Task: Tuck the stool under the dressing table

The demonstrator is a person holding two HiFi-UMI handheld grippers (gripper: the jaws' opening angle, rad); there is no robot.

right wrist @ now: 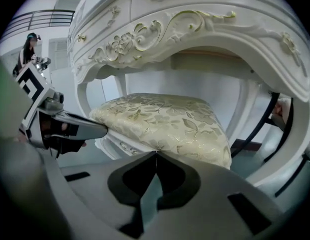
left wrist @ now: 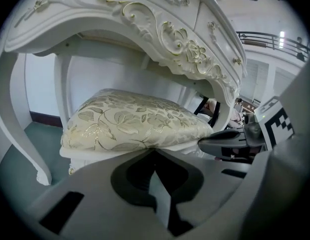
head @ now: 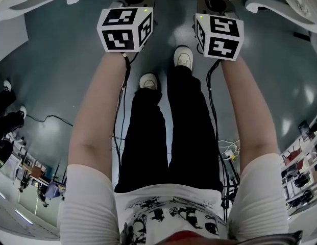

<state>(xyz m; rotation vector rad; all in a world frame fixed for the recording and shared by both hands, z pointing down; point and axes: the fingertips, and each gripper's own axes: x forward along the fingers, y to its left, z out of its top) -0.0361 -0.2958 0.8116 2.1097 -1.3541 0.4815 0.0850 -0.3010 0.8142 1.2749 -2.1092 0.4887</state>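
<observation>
I see white short sleeves (head: 87,200), a white shirt (head: 171,214) with black print, black trousers (head: 168,137) and 2 white shoes (head: 148,80). My left gripper (left wrist: 155,151) and right gripper (right wrist: 155,154) are matte grey plastic with dark rounded cut-outs behind the tips. Each carries a white cube (head: 125,29) bearing black square markers and 1 small green light. Thin black cables (head: 213,111) run from both.

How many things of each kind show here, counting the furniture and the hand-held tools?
Dressing table: 1
Stool: 1
Tools: 2 (left tool, right tool; each has its jaws together, with nothing between them)
Total: 4
</observation>
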